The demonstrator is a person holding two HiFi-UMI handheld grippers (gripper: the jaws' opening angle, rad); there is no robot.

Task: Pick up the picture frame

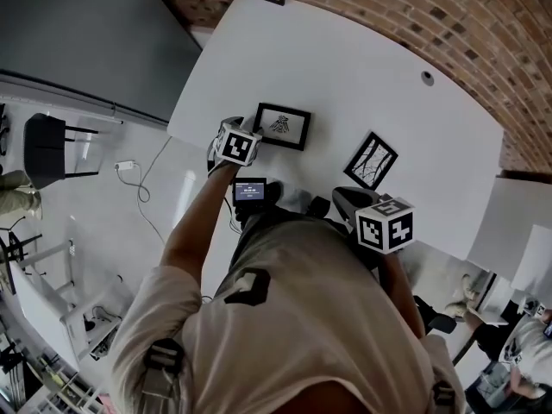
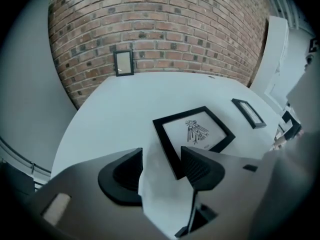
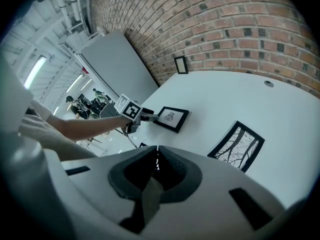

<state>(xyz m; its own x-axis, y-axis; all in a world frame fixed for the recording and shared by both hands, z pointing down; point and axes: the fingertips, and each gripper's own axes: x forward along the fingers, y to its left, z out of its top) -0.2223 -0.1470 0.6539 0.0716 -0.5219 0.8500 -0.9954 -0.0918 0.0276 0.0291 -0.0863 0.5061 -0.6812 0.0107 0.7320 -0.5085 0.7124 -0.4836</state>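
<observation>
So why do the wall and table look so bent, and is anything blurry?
Head view: the wide lens bows the brick wall and the table edge. Left gripper view: dark corners, near jaws soft, bird frame fairly sharp. Right gripper view: ceiling lights glare at upper left.

Open tabletop point(image 1: 345, 76) all round bird frame point(image 1: 281, 126); tree frame point(image 1: 371, 160) well apart, right.

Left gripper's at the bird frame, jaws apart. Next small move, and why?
Probably ease the left gripper forward and down over the near corner of the bird frame. The jaws stand apart, the corner just reaches the gap between them, and the frame lies flat on the table, not gripped yet.
</observation>
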